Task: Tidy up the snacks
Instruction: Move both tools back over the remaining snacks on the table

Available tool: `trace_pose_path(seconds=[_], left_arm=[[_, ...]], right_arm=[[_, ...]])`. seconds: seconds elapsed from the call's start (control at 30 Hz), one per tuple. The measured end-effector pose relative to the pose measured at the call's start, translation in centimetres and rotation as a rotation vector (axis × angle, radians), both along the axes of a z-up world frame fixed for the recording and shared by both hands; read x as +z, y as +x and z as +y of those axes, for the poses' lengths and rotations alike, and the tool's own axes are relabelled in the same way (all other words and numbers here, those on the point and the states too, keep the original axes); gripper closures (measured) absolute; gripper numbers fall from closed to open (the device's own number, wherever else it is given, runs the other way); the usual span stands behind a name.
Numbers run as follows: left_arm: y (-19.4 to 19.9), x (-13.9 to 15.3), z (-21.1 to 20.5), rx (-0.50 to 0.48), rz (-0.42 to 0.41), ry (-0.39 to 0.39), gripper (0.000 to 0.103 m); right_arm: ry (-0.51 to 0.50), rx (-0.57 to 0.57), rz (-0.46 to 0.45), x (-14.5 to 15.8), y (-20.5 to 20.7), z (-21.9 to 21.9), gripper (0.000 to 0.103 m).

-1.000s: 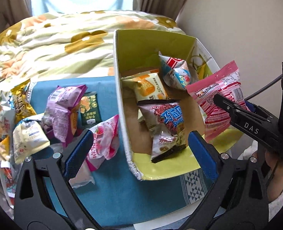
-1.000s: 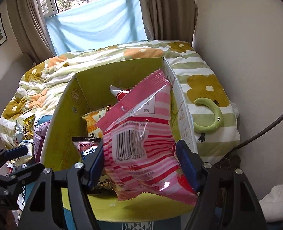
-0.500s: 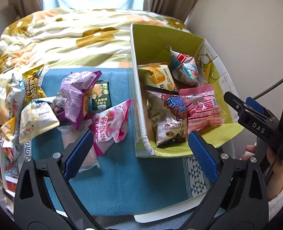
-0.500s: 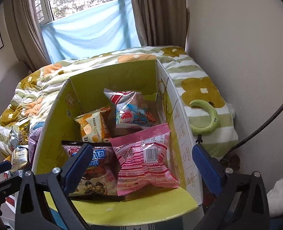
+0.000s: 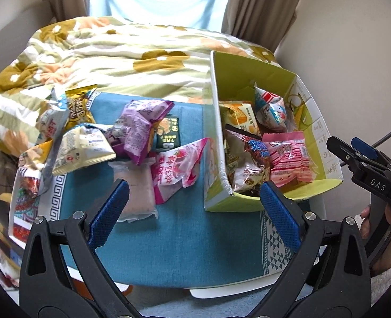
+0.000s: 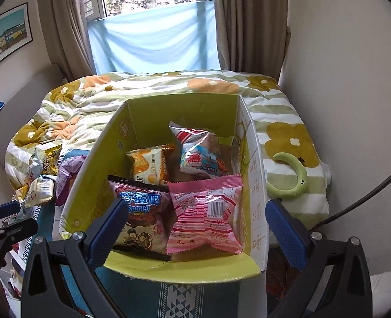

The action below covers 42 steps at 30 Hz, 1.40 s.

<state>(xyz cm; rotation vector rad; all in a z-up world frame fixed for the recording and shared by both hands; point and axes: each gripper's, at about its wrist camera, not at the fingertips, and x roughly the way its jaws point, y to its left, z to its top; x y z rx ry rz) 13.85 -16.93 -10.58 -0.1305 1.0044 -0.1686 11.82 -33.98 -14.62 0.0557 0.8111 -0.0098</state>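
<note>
4 packets lie in the green box; only my left view shows loose packets beside it. Both my left gripper and right gripper hover spread wide, holding nothing.

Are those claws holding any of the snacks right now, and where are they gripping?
Nothing is held. The left claw and right claw are both open and empty; the pink striped packet lies loose in the box.
</note>
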Motion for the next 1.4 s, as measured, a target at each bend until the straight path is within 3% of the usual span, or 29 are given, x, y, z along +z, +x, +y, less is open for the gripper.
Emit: trace_pose_path(seconds=[0.4, 0.63, 0.93, 1.17, 1.4], left_arm=[[-2.6, 1.8, 10.5, 0.125, -0.052, 0.028, 0.005], [-2.1, 0.8, 19.2, 0.142, -0.023, 0.051, 0.005], [0.9, -2.7, 27.3, 0.091, 0.054, 0.0, 0.005], [4.5, -7.6, 29.7, 0.042, 0.153, -0.034, 0.005], [5.9, -11.9, 28.1, 0.004, 0.211, 0.067, 0.005]], right_arm=[[0.043, 0.166, -0.033, 2.4, 0.0, 8.3, 0.0], [0.016, 0.148, -0.04, 2.5, 0.4, 15.6, 0.0], [0.022, 0.127, 0.028, 0.6, 2.6, 24.4, 0.0], [-0.007, 0.08, 0.077, -1.6, 4.5, 29.8, 0.0], [-0.013, 0.076, 0.159, -4.5, 6.8, 32.1, 0.0]])
